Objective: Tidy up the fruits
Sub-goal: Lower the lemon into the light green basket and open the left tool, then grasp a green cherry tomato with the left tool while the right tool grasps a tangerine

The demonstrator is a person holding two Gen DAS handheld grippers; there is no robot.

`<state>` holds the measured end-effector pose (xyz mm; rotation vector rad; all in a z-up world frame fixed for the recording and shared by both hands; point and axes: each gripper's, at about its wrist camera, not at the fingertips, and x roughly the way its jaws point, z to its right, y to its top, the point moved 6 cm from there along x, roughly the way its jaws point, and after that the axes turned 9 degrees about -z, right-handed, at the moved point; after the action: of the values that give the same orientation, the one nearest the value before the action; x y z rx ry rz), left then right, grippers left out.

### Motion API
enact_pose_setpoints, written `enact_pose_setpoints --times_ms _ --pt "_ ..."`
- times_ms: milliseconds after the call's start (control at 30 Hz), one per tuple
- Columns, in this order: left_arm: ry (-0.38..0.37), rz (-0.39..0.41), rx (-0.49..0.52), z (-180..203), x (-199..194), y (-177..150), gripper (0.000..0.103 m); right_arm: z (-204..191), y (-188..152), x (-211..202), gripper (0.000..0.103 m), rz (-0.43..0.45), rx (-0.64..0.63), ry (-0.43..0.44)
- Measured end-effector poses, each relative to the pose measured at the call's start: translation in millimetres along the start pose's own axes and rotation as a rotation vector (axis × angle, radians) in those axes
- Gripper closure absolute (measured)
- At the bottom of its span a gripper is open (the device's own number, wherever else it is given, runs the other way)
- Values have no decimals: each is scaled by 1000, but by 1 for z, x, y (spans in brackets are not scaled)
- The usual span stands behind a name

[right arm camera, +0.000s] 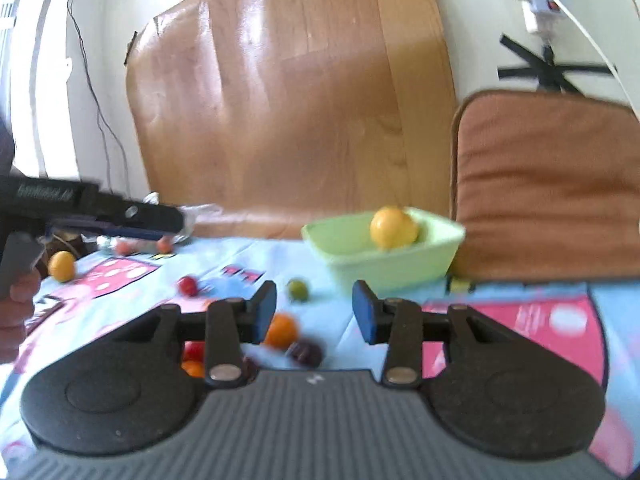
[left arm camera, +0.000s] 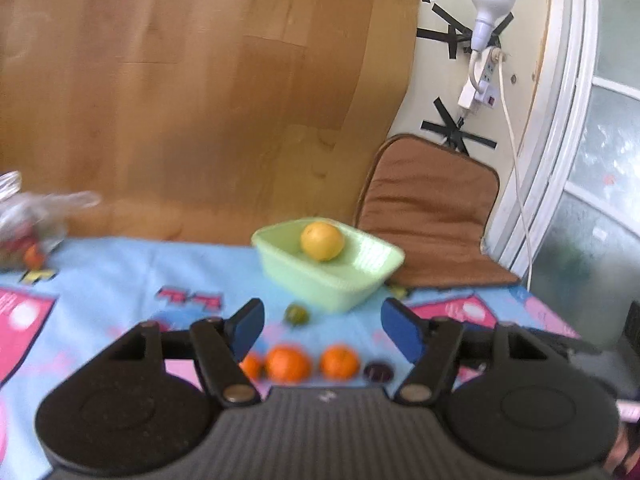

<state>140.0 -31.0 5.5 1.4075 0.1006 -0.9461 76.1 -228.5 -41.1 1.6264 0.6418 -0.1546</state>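
The surface (left arm camera: pixel 120 276), under a blue and pink printed cloth, is carrying everything, and the green basket (left arm camera: pixel 328 280) is serving as the landmark, sitting at the far edge in front of a brown cushion (left arm camera: pixel 432 216). A yellow fruit (left arm camera: pixel 322 241) is already lying inside the basket. Just in front of the basket a small green fruit (left arm camera: pixel 296 315) is resting on the cloth, and nearer than that two oranges (left arm camera: pixel 288 363) are sitting beside a dark plum (left arm camera: pixel 377 371). Far to the left of the basket a clear bag (left arm camera: pixel 28 220) is holding more fruit.

The left claw (left arm camera: pixel 322 328) is standing wide and empty, pointing toward the basket over the oranges. The right claw (right arm camera: pixel 314 312) is standing narrower, also empty, with an orange (right arm camera: pixel 281 331) and the plum just below its left pad.

The oranges are looking firm, round and light, likely to roll, so a grip across the widest middle seems safest; the plum probably bruises more easily and wants a gentler squeeze
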Motion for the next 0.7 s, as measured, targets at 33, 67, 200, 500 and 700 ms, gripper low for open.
enact_pose_setpoints --times_ms 33,67,200,500,700 --pt "17 -5 1 -1 -7 -14 37 -4 -5 -1 59 -11 9 9" --pt "25 -13 -5 -2 -10 -23 37 -8 -10 -3 59 -21 9 19" --pt "8 -59 -50 -7 -15 -59 40 -27 -24 -2 59 -41 -40 12" --pt "-54 -141 -53 -7 4 -78 50 -65 -44 23 59 -163 -187 48" --pt "-116 -182 -161 -18 24 -75 49 -78 -46 47 58 -226 -294 41"
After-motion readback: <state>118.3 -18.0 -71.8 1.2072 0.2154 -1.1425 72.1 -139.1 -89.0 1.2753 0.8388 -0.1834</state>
